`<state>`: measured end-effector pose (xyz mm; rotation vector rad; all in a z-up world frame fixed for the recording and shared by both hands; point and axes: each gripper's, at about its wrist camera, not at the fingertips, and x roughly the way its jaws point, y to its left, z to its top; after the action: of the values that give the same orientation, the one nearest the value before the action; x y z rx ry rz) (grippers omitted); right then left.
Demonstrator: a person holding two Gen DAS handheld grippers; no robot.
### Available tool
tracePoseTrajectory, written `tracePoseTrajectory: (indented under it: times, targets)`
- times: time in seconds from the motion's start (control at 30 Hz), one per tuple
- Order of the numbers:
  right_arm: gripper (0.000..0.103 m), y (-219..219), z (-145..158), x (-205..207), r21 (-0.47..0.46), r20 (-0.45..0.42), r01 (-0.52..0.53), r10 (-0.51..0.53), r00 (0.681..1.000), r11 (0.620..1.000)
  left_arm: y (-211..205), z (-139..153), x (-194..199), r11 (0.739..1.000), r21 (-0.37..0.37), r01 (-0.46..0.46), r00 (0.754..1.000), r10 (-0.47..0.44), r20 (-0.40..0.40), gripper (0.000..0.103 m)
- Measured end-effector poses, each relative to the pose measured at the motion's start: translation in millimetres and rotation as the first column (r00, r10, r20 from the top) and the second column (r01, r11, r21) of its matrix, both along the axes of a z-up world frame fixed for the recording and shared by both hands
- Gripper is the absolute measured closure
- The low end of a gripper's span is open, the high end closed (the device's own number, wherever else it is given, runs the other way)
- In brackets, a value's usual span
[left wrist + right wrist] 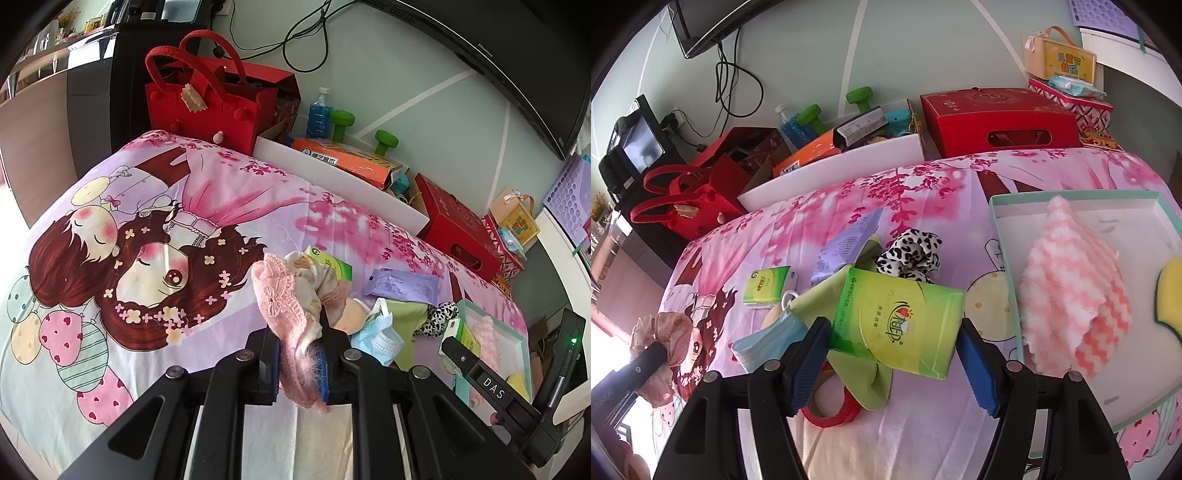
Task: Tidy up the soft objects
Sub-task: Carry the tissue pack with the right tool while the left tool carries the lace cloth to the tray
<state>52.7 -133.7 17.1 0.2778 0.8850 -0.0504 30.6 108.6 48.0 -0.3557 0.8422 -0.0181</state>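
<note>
Bedspread (74, 266) left open; clutter crowds tray (1001, 236).

The tissue pack (899, 323) sits between the fingers of the right gripper (892, 363), above the cloth (857, 384) and the tape ring (831, 410) on the bedsheet (923, 192). To its right lies the tray (1001, 236), with the fluffy towel (1071, 295) and the sponge (1172, 295) in it. Behind it lie the spotted scrunchie (912, 253) and a flat packet (846, 243); to its left, a second tissue pack (766, 284) and the face mask (768, 345). Far left, the left gripper (301, 363) holds the lace scrunchie (291, 314).
</note>
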Motion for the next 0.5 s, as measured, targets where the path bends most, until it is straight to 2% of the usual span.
tracePoseTrajectory:
  times: [0.23, 0.5]
  targets:
    - [0.031, -14.2, 7.3, -5.0, -0.014, 0.017, 0.031, -0.031, 0.999, 0.999, -17.4, 9.5, 1.4, 0.999, 0.015, 0.044, 0.999, -0.045, 0.019, 0.087]
    - [0.031, -52.0, 13.8, -13.6, -0.039, 0.02, 0.123, -0.123, 0.992, 0.992, -56.6, 22.6, 4.6, 0.99, 0.039, 0.133, 0.99, -0.135, 0.034, 0.087]
